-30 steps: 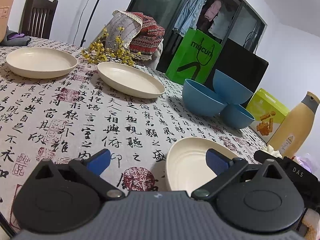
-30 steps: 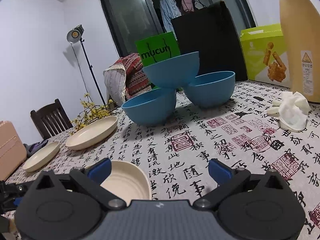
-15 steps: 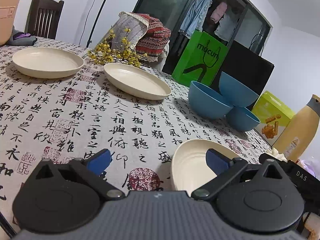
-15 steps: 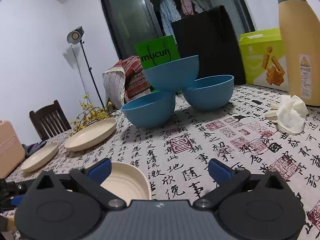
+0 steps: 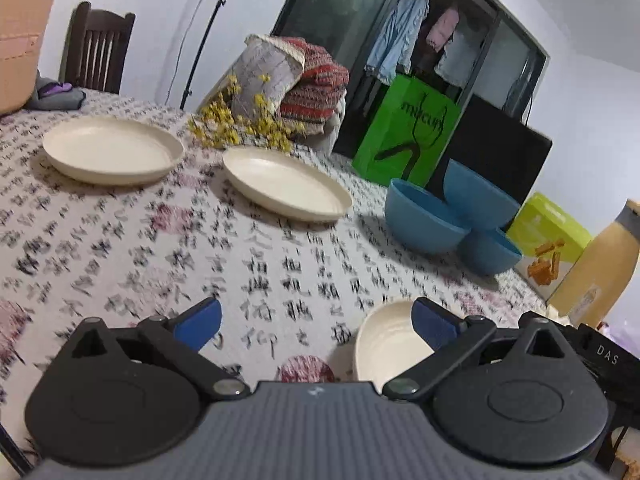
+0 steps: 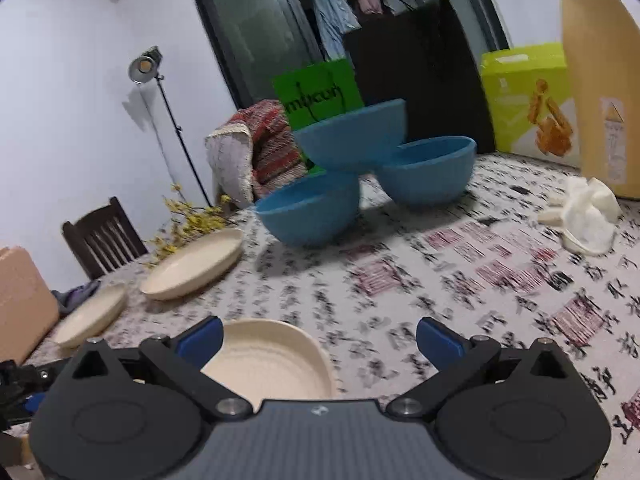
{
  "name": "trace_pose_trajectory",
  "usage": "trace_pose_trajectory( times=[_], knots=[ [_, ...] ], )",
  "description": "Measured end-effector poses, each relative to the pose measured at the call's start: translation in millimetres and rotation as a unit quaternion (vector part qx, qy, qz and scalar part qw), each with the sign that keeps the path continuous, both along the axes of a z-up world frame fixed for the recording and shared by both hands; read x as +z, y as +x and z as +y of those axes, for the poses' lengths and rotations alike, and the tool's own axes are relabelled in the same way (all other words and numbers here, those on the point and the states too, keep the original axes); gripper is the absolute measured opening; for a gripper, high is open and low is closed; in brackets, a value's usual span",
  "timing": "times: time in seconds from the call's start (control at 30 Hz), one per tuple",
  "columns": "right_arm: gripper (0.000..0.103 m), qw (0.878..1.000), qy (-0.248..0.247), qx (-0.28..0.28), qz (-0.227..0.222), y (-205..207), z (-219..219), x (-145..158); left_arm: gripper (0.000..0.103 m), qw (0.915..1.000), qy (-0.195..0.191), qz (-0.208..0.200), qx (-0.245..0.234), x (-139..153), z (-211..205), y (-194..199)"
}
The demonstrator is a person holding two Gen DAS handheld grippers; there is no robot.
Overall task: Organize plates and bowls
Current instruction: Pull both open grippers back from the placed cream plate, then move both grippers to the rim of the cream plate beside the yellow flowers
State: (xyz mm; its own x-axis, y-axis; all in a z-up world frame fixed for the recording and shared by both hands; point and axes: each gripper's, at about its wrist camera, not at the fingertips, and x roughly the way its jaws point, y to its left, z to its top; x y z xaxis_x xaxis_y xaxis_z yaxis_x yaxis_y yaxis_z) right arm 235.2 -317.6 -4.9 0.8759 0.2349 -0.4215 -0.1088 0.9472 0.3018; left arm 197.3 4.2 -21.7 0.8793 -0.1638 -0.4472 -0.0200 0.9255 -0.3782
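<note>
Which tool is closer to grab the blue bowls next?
Probably the right tool. The blue bowls lie straight ahead of it, open table between. From the left tool they sit far off to its right. Both tools are open and empty.

**Clutter around the printed cloth**

A tablecloth [image 5: 168, 248] printed with black characters and red seals covers the table. At the far edge lie yellow flowers [image 5: 236, 124], with a woven blanket [image 5: 304, 88] draped behind them. A green bag [image 5: 404, 136] stands beside a black bag [image 5: 500, 152]. A lime box [image 6: 524, 100] sits just beside a tan bottle [image 6: 600, 80], and a crumpled white cloth [image 6: 588, 216] lies near its base. A dark chair [image 5: 96, 56] and a lamp [image 6: 144, 68] stand beyond.
</note>
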Motion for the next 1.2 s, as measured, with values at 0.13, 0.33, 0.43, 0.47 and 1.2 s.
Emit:
trace_pose_trajectory(
  times=[0.13, 0.33, 0.43, 0.47, 1.2],
  knots=[
    [0.103, 1.0, 0.003, 0.012, -0.013, -1.7, 17.9, 19.0, 0.103, 0.9999, -0.011, -0.008, 0.006, 14.0, 15.9, -1.4],
    [0.103, 0.999, -0.001, 0.02, -0.028, 4.6, 49.3, 41.1, 0.103, 0.9995, -0.003, -0.022, 0.023, 30.4, 36.0, -1.3],
    [0.103, 0.999, 0.015, 0.025, -0.025, 11.2, 62.9, 46.8, 0.103, 0.9993, -0.003, -0.025, 0.028, 36.3, 48.0, -0.4],
    [0.103, 0.999, 0.018, 0.026, -0.025, 13.6, 68.2, 48.6, 0.103, 0.9992, -0.001, -0.027, 0.031, 38.0, 51.8, -0.2],
    [0.103, 0.998, 0.034, 0.043, -0.01, 66.1, 176.1, 77.6, 0.103, 0.9968, 0.007, -0.031, 0.074, 69.2, 125.8, 28.5]
  ],
)
